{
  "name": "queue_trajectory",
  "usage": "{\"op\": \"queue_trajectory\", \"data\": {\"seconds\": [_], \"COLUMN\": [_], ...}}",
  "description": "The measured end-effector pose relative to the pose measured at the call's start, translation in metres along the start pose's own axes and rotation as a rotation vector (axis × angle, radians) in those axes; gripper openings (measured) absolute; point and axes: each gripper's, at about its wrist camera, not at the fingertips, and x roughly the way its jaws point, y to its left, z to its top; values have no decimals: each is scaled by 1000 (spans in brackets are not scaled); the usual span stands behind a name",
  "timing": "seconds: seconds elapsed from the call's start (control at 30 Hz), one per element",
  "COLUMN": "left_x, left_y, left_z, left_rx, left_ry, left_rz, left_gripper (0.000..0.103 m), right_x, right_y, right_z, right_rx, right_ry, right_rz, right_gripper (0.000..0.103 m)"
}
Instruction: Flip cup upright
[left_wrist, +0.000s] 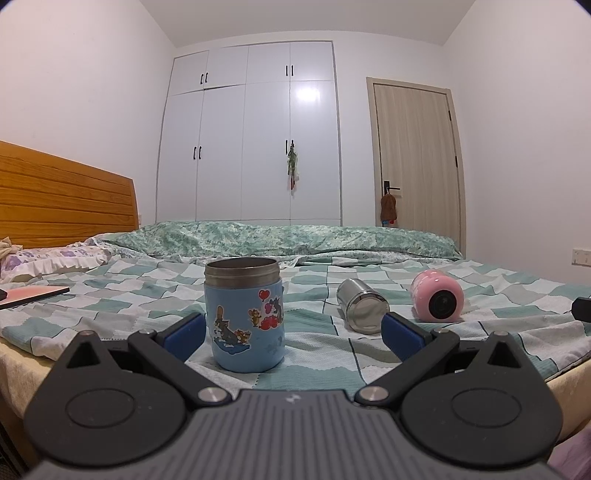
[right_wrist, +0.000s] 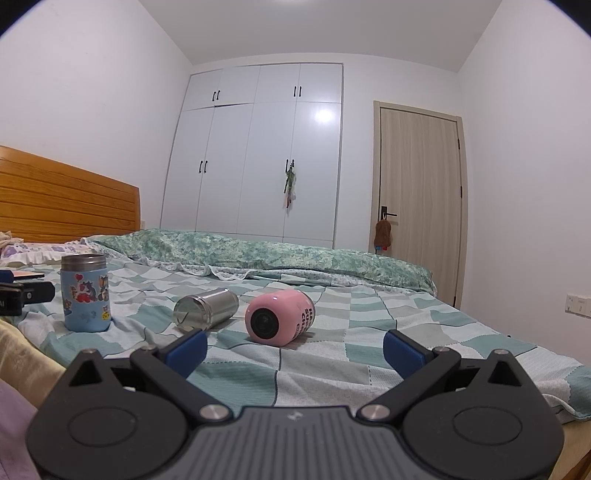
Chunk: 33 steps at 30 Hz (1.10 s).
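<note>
A blue cartoon-sticker cup stands upright on the bed, steel rim up; it also shows in the right wrist view. A steel cup lies on its side, also seen in the right wrist view. A pink cup lies on its side, base toward the cameras, and shows in the right wrist view. My left gripper is open and empty, with the blue cup just inside its left finger. My right gripper is open and empty, just short of the pink cup.
The checked green bedsheet covers the bed. A rolled green quilt lies across the far side. A wooden headboard and pillow are at the left. A pink book lies at the left. The left gripper's tip shows at the left edge.
</note>
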Motion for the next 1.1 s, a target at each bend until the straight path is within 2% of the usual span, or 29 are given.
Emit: {"op": "queue_trajectory", "data": {"seconds": [1.1], "left_x": [-2], "left_y": [1], "left_z": [1], "left_rx": [0], "left_ry": [-8], "left_rz": [-12], "left_gripper": [103], "right_x": [-1], "right_y": [1], "right_z": [0], "right_rx": [-4], "right_ry": [0], "right_rz": [0], "right_gripper": [102]}}
